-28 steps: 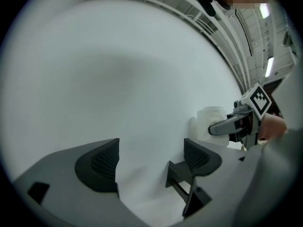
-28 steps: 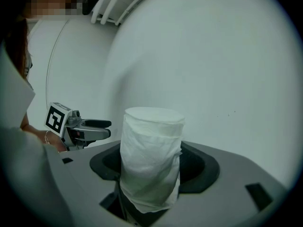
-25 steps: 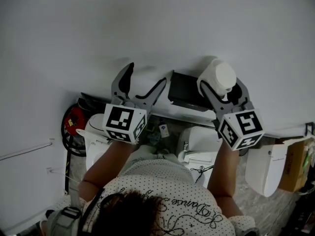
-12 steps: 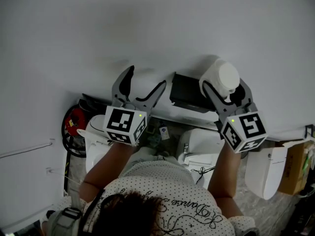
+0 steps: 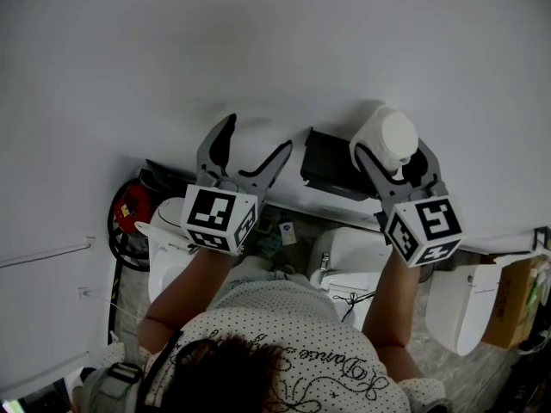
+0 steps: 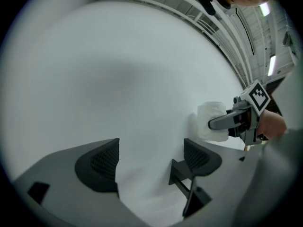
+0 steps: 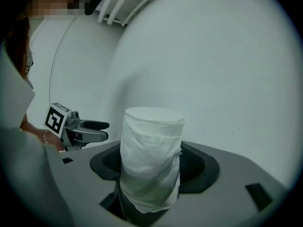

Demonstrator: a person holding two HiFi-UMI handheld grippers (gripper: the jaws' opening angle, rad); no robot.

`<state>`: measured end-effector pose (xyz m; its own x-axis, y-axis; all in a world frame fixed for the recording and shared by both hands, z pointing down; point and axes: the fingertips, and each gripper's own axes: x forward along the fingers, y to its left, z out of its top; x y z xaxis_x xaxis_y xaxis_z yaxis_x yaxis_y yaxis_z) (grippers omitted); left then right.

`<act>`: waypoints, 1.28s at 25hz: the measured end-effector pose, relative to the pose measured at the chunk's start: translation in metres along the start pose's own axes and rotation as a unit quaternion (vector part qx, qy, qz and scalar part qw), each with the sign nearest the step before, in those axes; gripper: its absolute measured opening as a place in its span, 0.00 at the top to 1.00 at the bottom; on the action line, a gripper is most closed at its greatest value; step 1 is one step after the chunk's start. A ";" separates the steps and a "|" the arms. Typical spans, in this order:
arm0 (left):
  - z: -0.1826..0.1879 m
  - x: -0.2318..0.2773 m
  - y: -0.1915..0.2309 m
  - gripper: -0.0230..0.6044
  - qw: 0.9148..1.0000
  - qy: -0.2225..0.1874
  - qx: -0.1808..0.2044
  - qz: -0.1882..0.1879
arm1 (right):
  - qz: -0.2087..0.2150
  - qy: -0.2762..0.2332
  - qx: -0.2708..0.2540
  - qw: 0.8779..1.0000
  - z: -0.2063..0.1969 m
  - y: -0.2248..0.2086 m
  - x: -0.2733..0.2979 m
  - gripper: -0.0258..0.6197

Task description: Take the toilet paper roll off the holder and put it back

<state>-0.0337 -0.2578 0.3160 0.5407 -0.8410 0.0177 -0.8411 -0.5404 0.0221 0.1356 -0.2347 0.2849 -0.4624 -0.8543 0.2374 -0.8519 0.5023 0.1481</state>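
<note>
White toilet paper roll (image 7: 151,160), black holder (image 5: 327,160)

Head view is pretty dim and grey overall, and it darkens toward the corners. The plain white wall (image 5: 275,50) is lit softly and evenly, with only fuzzy shadows just above my grey two-jaw left gripper (image 5: 256,136) and around the white toilet paper roll (image 5: 385,132). Both gripper views are fisheye circles with black corners, and straight lines bend near the rim. The left gripper view catches bright ceiling strip lights (image 6: 271,65) top right, a bit blown out. My jaws close to the lens look soft. The roll's wrinkles are sharp-ish, shaded greenish-grey at its lower end.
</note>
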 end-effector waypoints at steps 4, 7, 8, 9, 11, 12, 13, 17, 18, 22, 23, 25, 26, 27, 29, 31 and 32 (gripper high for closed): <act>-0.002 0.004 0.002 0.31 1.000 0.002 -0.001 0.001 | 0.001 0.007 0.002 1.000 -0.008 -0.001 0.007 0.48; -0.002 0.005 0.001 0.31 1.000 0.003 -0.002 0.001 | 0.002 0.014 0.003 1.000 -0.014 -0.001 0.010 0.48; -0.002 0.006 0.001 0.31 1.000 0.003 -0.002 0.001 | 0.003 0.017 0.004 1.000 -0.016 -0.001 0.011 0.48; -0.003 0.007 0.001 0.31 1.000 0.004 -0.002 0.000 | 0.004 0.019 0.004 1.000 -0.018 -0.001 0.011 0.48; -0.003 0.008 0.000 0.31 1.000 0.005 -0.002 -0.001 | 0.004 0.022 0.006 1.000 -0.020 -0.001 0.012 0.48; -0.003 0.008 0.000 0.31 1.000 0.004 -0.002 -0.002 | 0.005 0.023 0.007 1.000 -0.022 -0.001 0.012 0.48; -0.003 0.009 0.000 0.31 1.000 0.004 -0.001 -0.002 | 0.005 0.023 0.008 1.000 -0.022 -0.001 0.012 0.48; 0.001 0.011 -0.002 0.31 1.000 0.002 0.002 -0.004 | 0.003 0.026 0.011 1.000 -0.027 -0.002 0.012 0.48; 0.002 0.012 -0.002 0.31 1.000 0.001 0.002 -0.004 | 0.003 0.027 0.012 1.000 -0.028 -0.002 0.012 0.48; 0.004 0.013 -0.004 0.31 1.000 -0.002 0.002 -0.007 | 0.002 0.029 0.009 1.000 -0.032 0.000 0.014 0.48; 0.004 0.013 -0.005 0.31 1.000 -0.001 0.002 -0.008 | 0.001 0.030 0.007 1.000 -0.034 0.000 0.014 0.48; 0.004 0.014 -0.006 0.31 1.000 -0.001 0.002 -0.009 | -0.001 0.035 0.002 0.999 -0.038 0.001 0.016 0.48; 0.003 0.014 -0.006 0.31 1.000 -0.001 0.002 -0.010 | -0.001 0.038 0.001 0.999 -0.040 0.001 0.016 0.48; 0.004 0.015 -0.006 0.31 1.000 -0.001 0.002 -0.010 | -0.001 0.041 0.000 0.999 -0.043 0.002 0.017 0.48; 0.004 0.015 -0.007 0.31 1.000 -0.001 0.002 -0.011 | 0.002 0.045 0.001 0.999 -0.046 0.004 0.018 0.48; 0.004 0.015 -0.007 0.31 1.000 -0.001 0.002 -0.012 | 0.004 0.048 0.003 0.999 -0.049 0.006 0.018 0.48; 0.004 0.015 -0.008 0.31 1.000 -0.001 0.002 -0.012 | 0.005 0.049 0.004 0.999 -0.049 0.006 0.019 0.48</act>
<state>-0.0190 -0.2667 0.3119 0.5608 -0.8278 0.0148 -0.8280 -0.5605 0.0184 0.1340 -0.2412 0.3376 -0.4444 -0.8324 0.3311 -0.8497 0.5088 0.1385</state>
